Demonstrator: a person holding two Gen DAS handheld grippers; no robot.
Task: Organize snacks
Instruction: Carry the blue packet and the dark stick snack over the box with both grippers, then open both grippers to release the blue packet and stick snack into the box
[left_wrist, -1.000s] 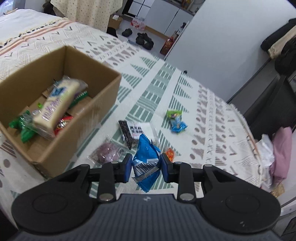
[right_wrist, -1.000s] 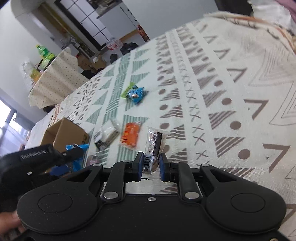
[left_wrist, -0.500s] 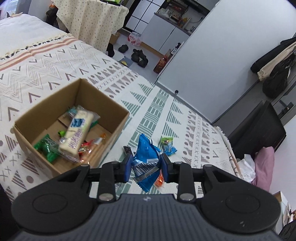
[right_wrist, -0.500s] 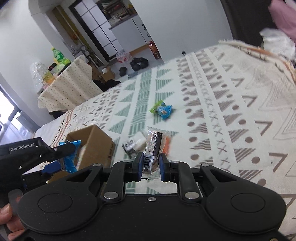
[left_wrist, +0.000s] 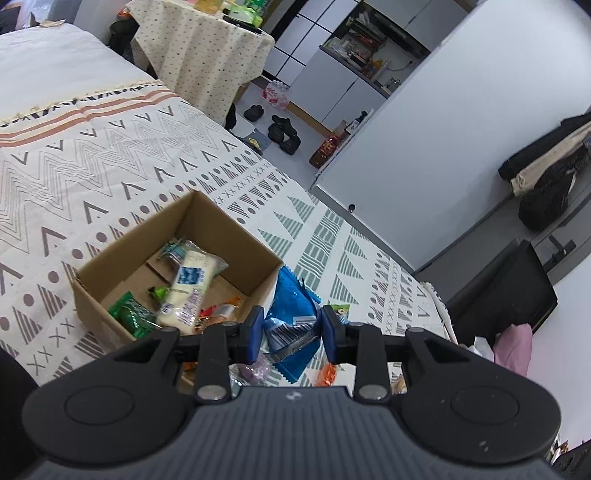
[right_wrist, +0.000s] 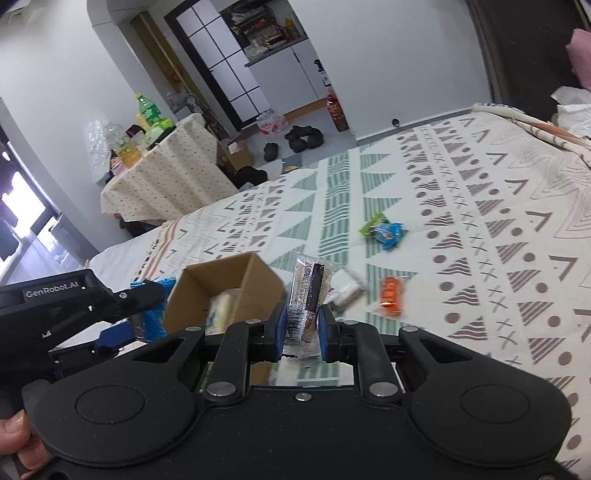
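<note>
1. Your left claw (left_wrist: 292, 334) pinched a blue bag (left_wrist: 293, 317). The bag stuck up between the two blue pads.
2. The box (left_wrist: 110, 254) sat ahead of that claw and a bit to its left, on the blanket (left_wrist: 122, 173). It was open on top.
3. Inside the box lay a long white pack (left_wrist: 186, 290), a green pack (left_wrist: 129, 314) and some small red ones.
4. Under the left claw you could see a purple snack (left_wrist: 253, 371) and an orange one (left_wrist: 327, 374) on the blanket.
5. Your right claw (right_wrist: 302, 334) pinched a clear pack (right_wrist: 308, 295) with a dark bar inside. The pack stood up between the pads.
6. From the right claw, the box (right_wrist: 221, 284) was just ahead and to the left.
7. An orange pack (right_wrist: 390, 296) lay ahead to the right of that claw. A white pack (right_wrist: 345, 286) lay just behind the clear pack.
8. A green and blue pack (right_wrist: 382, 229) lay farther ahead, well apart from both.
9. Your left claw (right_wrist: 147, 295) showed at the left of the right claw, beside the box.
</note>
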